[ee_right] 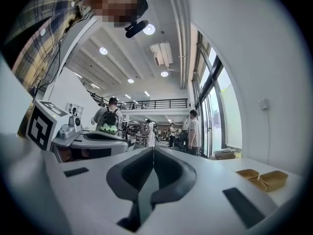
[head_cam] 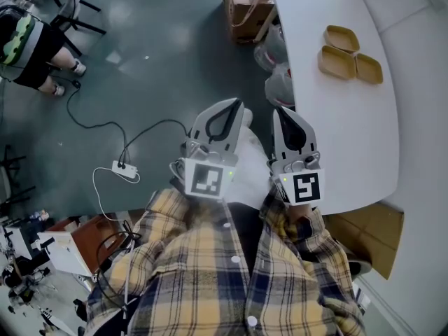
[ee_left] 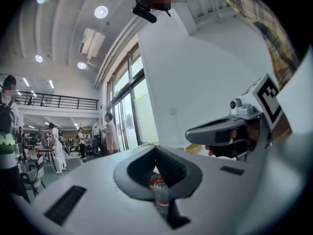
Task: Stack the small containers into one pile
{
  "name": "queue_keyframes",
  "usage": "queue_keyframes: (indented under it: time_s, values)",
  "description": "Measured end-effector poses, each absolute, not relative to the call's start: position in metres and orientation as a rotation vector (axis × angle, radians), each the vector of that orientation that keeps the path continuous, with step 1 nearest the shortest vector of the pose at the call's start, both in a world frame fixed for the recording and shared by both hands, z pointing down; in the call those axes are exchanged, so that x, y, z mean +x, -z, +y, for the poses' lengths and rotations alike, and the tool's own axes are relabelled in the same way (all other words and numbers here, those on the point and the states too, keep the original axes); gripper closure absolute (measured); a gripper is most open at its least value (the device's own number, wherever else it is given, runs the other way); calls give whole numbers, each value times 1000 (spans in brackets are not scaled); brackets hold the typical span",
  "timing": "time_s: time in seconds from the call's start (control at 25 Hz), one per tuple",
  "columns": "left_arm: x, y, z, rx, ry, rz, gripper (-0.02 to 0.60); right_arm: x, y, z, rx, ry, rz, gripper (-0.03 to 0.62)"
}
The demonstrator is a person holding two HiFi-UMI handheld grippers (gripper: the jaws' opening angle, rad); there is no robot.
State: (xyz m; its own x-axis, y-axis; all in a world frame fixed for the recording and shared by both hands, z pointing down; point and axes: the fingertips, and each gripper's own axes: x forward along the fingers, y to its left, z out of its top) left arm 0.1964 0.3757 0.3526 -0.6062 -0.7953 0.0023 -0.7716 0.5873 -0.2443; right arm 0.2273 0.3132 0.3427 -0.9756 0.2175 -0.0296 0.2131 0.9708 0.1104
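Three small tan containers lie on the white table [head_cam: 350, 131] at the far end: one [head_cam: 341, 38] at the back, one [head_cam: 337, 62] in front of it and one [head_cam: 369, 68] to the right, side by side and touching. Two of them [ee_right: 247, 174] [ee_right: 274, 179] show at the right of the right gripper view. Both grippers are held level near my body, well short of the containers. My left gripper [head_cam: 236, 102] [ee_left: 155, 147] hangs over the floor left of the table, jaws together, holding nothing. My right gripper [head_cam: 280, 109] [ee_right: 153, 148] reaches the table's near edge, shut and empty.
A cardboard box [head_cam: 246, 5] and plastic bags [head_cam: 276, 68] sit on the floor against the table's left side. A power strip [head_cam: 124, 170] with cables lies on the floor at left. A seated person [head_cam: 28, 44] is at the far left. Another box [head_cam: 367, 236] stands under the table's near end.
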Motion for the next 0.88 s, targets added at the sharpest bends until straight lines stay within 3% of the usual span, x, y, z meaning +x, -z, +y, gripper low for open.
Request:
queue_keyframes:
  time_s: [0.88]
  values:
    - [-67,-339,173,-1590,364,2518,563,-30,-352,132,112,-48,3130,579]
